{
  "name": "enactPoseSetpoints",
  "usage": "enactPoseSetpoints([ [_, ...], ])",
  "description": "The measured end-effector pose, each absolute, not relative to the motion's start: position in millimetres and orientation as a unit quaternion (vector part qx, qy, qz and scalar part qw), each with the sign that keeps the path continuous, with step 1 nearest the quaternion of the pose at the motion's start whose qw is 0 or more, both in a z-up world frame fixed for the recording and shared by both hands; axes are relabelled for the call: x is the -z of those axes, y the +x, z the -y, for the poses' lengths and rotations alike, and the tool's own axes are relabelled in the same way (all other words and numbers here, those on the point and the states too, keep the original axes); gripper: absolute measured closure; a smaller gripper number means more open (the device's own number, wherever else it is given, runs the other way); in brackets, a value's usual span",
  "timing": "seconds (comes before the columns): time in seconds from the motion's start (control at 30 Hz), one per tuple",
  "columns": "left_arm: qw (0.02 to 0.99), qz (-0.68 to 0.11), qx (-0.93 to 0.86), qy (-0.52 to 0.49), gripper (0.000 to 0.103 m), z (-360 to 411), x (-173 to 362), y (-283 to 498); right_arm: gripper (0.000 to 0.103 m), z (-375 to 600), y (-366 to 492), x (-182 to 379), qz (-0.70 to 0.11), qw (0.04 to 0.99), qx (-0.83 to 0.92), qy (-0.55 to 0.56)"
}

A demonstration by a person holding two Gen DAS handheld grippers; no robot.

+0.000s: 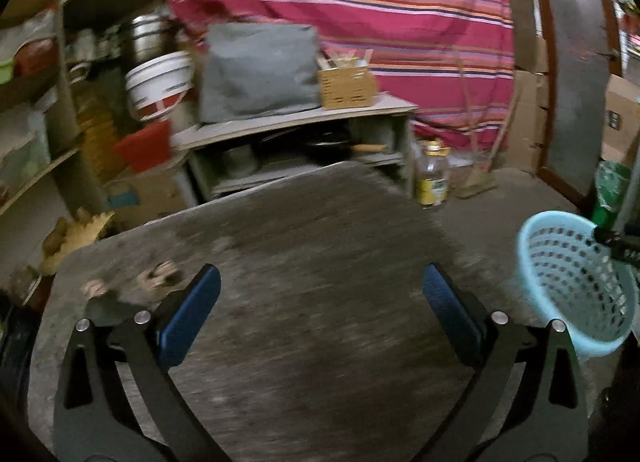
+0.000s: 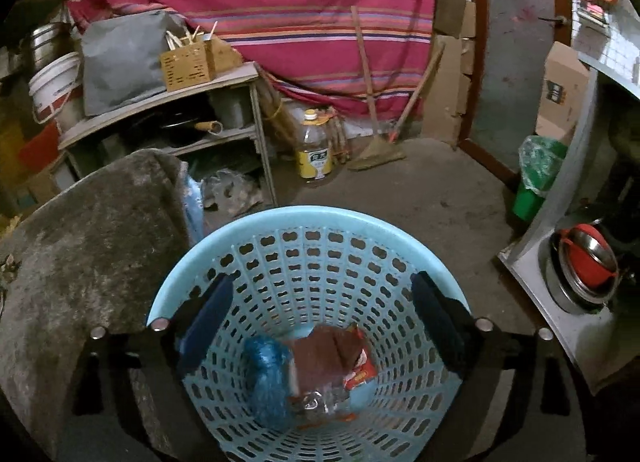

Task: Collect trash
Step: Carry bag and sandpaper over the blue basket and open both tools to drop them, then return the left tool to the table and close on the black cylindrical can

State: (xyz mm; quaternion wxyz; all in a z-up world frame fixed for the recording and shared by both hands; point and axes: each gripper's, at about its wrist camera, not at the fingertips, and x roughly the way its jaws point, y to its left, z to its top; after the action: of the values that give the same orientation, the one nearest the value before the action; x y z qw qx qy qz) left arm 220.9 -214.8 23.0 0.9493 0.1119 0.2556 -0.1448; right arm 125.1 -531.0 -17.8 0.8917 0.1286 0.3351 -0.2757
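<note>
Two grippers are seen, each with its blue-padded jaws spread wide and nothing caught between them. The left gripper [image 1: 320, 294] is held over a worn grey table top [image 1: 304, 262], with only bare surface showing in the gap. Just beyond its left finger, a few small brownish scraps [image 1: 156, 276] are seen lying on the table, too blurred to be named. At the right edge of the left wrist view, the light blue basket [image 1: 576, 282] is seen beside the table, with a dark part of the other tool at its rim.

The right gripper [image 2: 322, 312] is held above the mouth of the same perforated basket [image 2: 304, 222], which is looked into from above. On its bottom a red snack wrapper [image 2: 340, 358], a blue crinkled piece [image 2: 268, 378] and some clear plastic [image 2: 320, 402] are seen lying together, apart from the jaws.

Farther off, a low grey shelf [image 2: 168, 98] is seen behind the table, with a grey bag [image 1: 260, 70] and a wooden utensil box [image 1: 346, 86] set on top. An oil bottle with a yellow label [image 2: 314, 150] is stood on the floor beside the shelf, and a green bin with a bag liner [image 2: 536, 178] is seen to the right. A red striped cloth [image 2: 280, 2] is hung across the back.
</note>
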Motion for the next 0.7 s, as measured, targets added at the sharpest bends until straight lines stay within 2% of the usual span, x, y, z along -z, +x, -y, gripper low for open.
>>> enactPoseSetpoints([
  [0.13, 0.955, -0.259, 0.075, 0.123, 0.005, 169, -14, 240, 0.012, 510, 135, 15, -0.332, 0.896, 0.267, 0.124],
  [0.7, 0.945, -0.313, -0.072, 0.055, 0.005, 6, 7, 313, 0.012, 383, 207, 19, -0.355, 0.915, 0.19, 0.018],
])
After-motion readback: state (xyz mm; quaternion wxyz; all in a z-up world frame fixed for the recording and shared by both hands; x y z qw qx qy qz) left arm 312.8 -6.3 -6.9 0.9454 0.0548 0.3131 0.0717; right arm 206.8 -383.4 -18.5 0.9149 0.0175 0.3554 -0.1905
